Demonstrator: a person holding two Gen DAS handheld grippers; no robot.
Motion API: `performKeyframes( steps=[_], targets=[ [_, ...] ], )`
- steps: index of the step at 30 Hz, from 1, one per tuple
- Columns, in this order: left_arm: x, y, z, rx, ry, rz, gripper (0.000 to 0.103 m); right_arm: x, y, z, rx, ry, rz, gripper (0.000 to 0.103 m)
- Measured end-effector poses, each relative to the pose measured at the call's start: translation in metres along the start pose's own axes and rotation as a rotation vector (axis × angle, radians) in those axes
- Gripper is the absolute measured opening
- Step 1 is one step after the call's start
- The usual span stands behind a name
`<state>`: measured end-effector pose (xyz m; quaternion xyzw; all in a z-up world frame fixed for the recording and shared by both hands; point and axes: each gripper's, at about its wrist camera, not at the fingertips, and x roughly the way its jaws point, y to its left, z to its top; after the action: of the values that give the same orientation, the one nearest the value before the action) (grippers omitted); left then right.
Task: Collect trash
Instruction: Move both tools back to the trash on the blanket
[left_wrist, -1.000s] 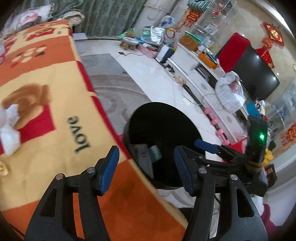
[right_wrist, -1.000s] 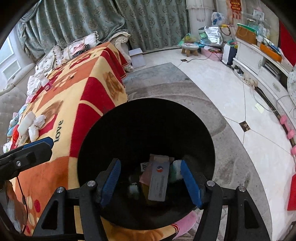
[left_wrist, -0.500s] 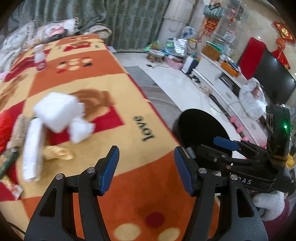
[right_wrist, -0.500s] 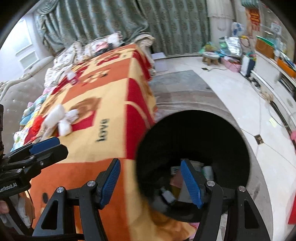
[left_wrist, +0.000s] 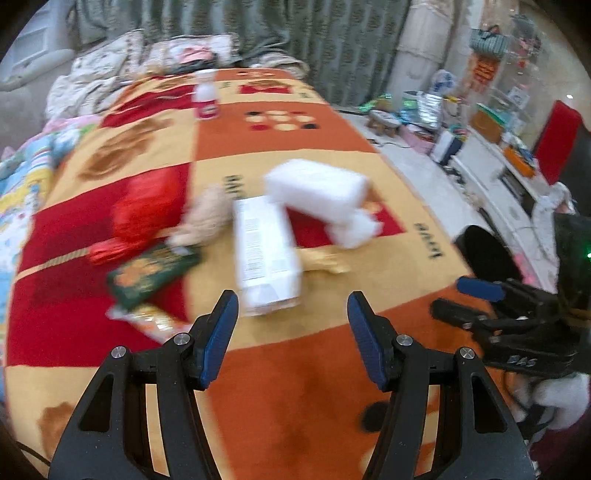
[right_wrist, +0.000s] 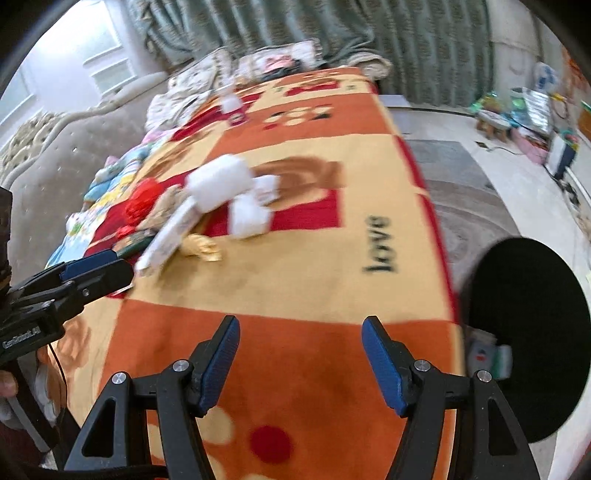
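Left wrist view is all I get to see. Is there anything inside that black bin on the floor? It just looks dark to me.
Observer: Yes. The right wrist view looks into the black bin and shows a few packets lying inside, on the side nearest the bed.
Operator: And the other tongs, the ones I only see from the side, are they carrying something?
Observer: No. The right tongs are open with nothing between them, just the orange part of the blanket beyond.
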<state>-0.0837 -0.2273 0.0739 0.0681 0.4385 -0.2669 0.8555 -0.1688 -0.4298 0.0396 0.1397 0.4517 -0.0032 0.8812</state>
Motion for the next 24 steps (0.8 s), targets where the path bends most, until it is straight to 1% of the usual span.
performKeyframes(
  steps=[3, 6, 10, 14, 18, 21, 24],
  targets=[
    [0.005, 0.031, -0.001, -0.049, 0.004, 0.041, 0.06, 0.01, 0.022, 0.008, -0.025, 0.008, 0.022, 0.067],
    [0.013, 0.055, -0.002, -0.102, 0.011, 0.058, 0.06, 0.019, 0.043, 0.018, -0.044, 0.012, 0.047, 0.069],
    [0.029, 0.074, -0.001, -0.167, 0.036, 0.018, 0.06, 0.03, 0.068, 0.03, -0.075, 0.015, 0.068, 0.07],
    [0.037, 0.085, -0.005, -0.166, 0.06, 0.04, 0.06, 0.04, 0.087, 0.043, -0.103, 0.017, 0.072, 0.071],
    [0.028, 0.097, -0.017, -0.138, 0.087, 0.062, 0.06, 0.054, 0.105, 0.06, -0.129, 0.023, 0.072, 0.073],
    [0.021, 0.113, -0.028, -0.146, 0.113, 0.067, 0.06, 0.07, 0.119, 0.077, -0.158, 0.038, 0.036, 0.073],
    [0.009, 0.129, -0.037, -0.178, 0.109, 0.062, 0.06, 0.092, 0.133, 0.094, -0.192, 0.07, -0.003, 0.073]
  ],
)
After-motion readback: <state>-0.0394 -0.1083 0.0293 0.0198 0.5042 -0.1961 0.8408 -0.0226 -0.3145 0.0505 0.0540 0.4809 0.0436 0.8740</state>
